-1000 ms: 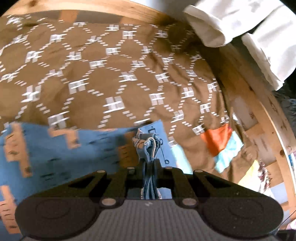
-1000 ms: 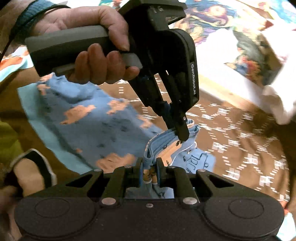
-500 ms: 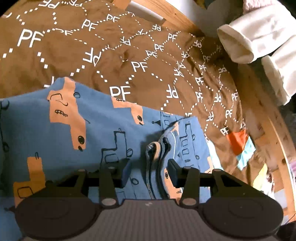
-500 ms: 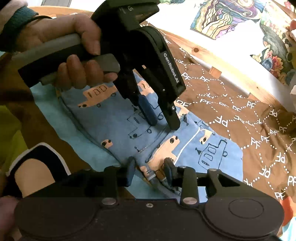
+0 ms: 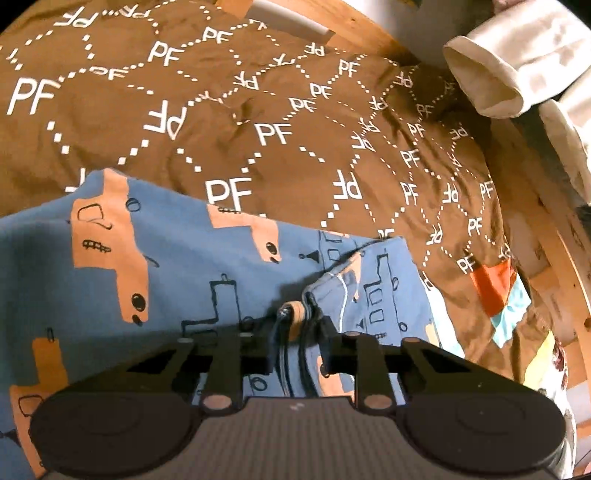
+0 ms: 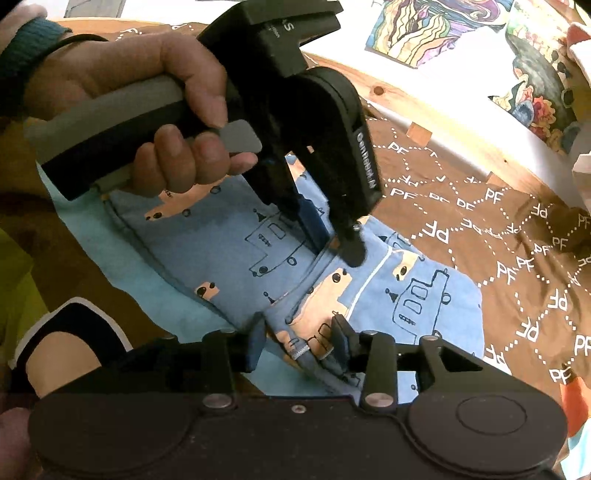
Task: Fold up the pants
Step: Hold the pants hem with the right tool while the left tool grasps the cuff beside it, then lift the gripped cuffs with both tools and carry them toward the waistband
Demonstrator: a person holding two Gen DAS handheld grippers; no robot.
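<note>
The blue pants (image 5: 166, 288) with orange trucks lie folded flat on a brown bedspread (image 5: 295, 166). In the left wrist view my left gripper (image 5: 297, 338) straddles a raised fold of the hem. Its jaws are closing with the cloth between them, the pads not clearly pressing. The right wrist view shows the same pants (image 6: 229, 266) with the left gripper (image 6: 334, 245) tipped down onto the ridge, a hand (image 6: 147, 92) on its handle. My right gripper (image 6: 299, 341) sits at the near hem, jaws opening, with the hem loose between the fingers.
White rolled cloths (image 5: 491, 74) lie at the far right by the wooden bed frame (image 5: 554, 258). A light blue patch (image 6: 147, 280) shows under the pants. Colourful pictures (image 6: 424, 33) hang on the wall beyond the bedspread (image 6: 517, 258).
Both grippers were shut on the pants' edge and held it up. They came down, the pants settled flat, and both let go. The left jaws opened wide, then narrowed again.
</note>
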